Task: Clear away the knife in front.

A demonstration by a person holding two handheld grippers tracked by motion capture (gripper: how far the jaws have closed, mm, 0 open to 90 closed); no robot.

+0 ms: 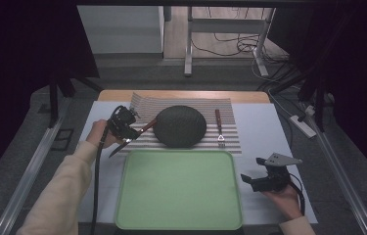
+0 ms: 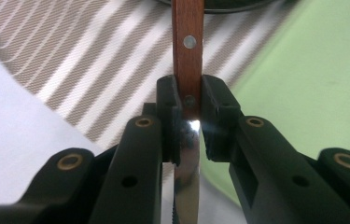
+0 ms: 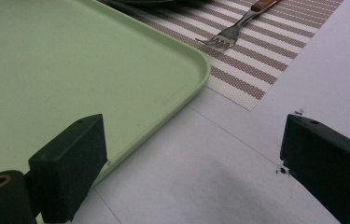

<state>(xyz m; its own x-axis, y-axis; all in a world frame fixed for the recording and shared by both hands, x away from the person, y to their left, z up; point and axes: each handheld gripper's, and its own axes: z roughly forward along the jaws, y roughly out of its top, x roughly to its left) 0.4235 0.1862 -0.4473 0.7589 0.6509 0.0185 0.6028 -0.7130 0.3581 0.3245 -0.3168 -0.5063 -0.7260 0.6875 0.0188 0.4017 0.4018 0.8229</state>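
Wood-handled and steel-bladed, a table knife [image 2: 189,88] sits clamped in the left gripper [image 2: 190,123], whose two black pads press on it from either side just where the riveted brown handle meets the bright blade. From the high view, the left gripper [image 1: 122,123] holds the knife [image 1: 131,136] above the left end of a brown-and-white striped placemat [image 1: 230,139], the handle pointing up toward a dark round plate [image 1: 179,126] and the blade angling down toward the person's side of the table. The knife's tip hangs near the far left corner of a pale green tray [image 1: 178,188], which lies just in front of the placemat on the white table [image 1: 264,127].

Across the table, the right gripper [image 1: 254,180] rests in the person's hand beside the tray's right edge, its jaws spread wide with nothing between them. The right gripper view looks along those parted jaws at bare white tabletop, with the tray's rounded corner [image 3: 196,70] at the left and, farther off, a wood-handled fork [image 3: 231,30] lying on the striped mat. In the high view the fork [image 1: 218,127] lies to the right of the plate, tines toward the tray.
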